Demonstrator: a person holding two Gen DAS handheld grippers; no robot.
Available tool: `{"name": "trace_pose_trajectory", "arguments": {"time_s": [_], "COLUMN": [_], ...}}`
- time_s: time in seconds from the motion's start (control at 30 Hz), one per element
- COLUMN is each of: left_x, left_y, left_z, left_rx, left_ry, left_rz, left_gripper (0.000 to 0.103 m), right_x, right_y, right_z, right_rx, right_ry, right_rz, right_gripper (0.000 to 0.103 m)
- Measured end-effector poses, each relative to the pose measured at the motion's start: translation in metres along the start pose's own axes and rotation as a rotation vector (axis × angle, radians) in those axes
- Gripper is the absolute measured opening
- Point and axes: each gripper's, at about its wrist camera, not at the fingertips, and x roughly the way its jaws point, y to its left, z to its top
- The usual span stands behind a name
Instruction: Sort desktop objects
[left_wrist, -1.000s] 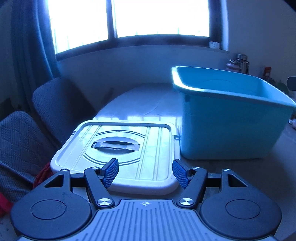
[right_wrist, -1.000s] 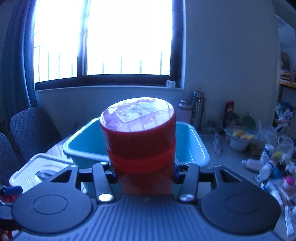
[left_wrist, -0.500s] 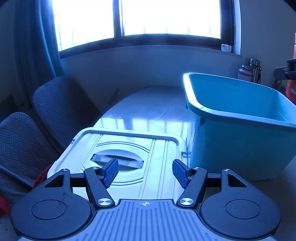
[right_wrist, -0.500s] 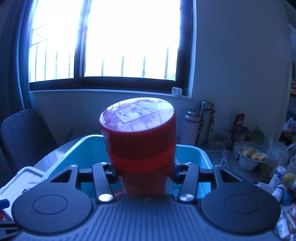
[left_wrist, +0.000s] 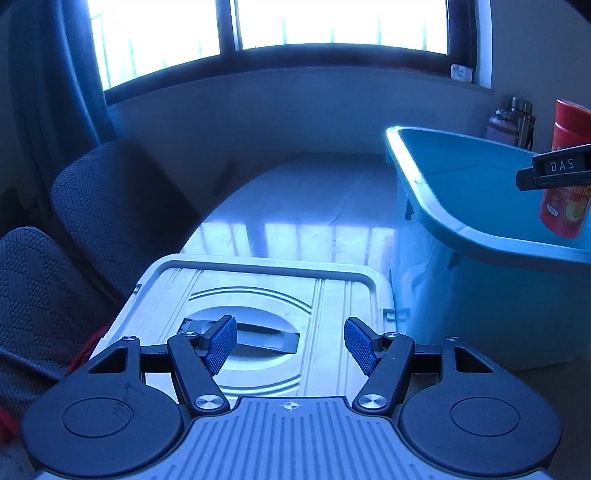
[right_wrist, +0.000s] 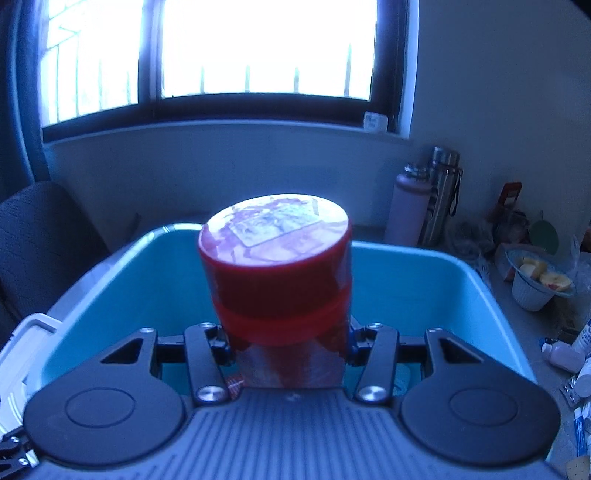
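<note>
My right gripper (right_wrist: 290, 341) is shut on a red canister (right_wrist: 277, 273) with a red lid and holds it upright over the open blue bin (right_wrist: 476, 280). In the left wrist view the canister (left_wrist: 567, 173) hangs inside the bin's (left_wrist: 461, 280) mouth, partly behind a black gripper finger. My left gripper (left_wrist: 290, 345) is open and empty, its blue pads above the white bin lid (left_wrist: 332, 295) that lies flat left of the bin.
Two dark chairs (left_wrist: 103, 206) stand left of the table. Two flasks (right_wrist: 424, 206) stand behind the bin. A bowl of fruit (right_wrist: 535, 284) and several small bottles (right_wrist: 565, 354) crowd the table at the right.
My right gripper has carried the canister forward and down over the bin's opening. My left gripper has shifted forward over the white lid, still open.
</note>
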Motion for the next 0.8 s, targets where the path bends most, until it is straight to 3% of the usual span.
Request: {"name": "trace_pose_trajectory", "arguments": {"time_s": [0.1, 0.27, 0.33, 0.4, 0.5, 0.8], "left_x": [0.004, 0.005, 0.001, -0.004, -0.009, -0.029], "left_y": [0.002, 0.003, 0.002, 0.001, -0.003, -0.001], "left_z": [0.002, 0.0, -0.001, -0.002, -0.005, -0.019], "left_rx": [-0.005, -0.058, -0.085, -0.123, -0.133, -0.151], "left_ry": [0.007, 0.024, 0.031, 0.022, 0.02, 0.041], "left_rz": [-0.015, 0.034, 0.066, 0.079, 0.104, 0.12], "left_gripper": [0.067, 0.067, 0.067, 0.067, 0.067, 0.067], "right_x": [0.004, 0.005, 0.005, 0.004, -0.006, -0.023], "right_y": [-0.003, -0.011, -0.016, -0.016, -0.017, -0.021], "right_z": [0.0, -0.001, -0.002, 0.0, -0.001, -0.003], "right_rx": [0.027, 0.035, 0.042, 0.025, -0.019, -0.01], "right_ry": [0.022, 0.094, 0.11, 0.142, 0.104, 0.081], "right_rz": [-0.01, -0.042, -0.046, -0.067, -0.056, 0.023], "right_gripper": [0.051, 0.052, 0.057, 0.074, 0.078, 0.078]}}
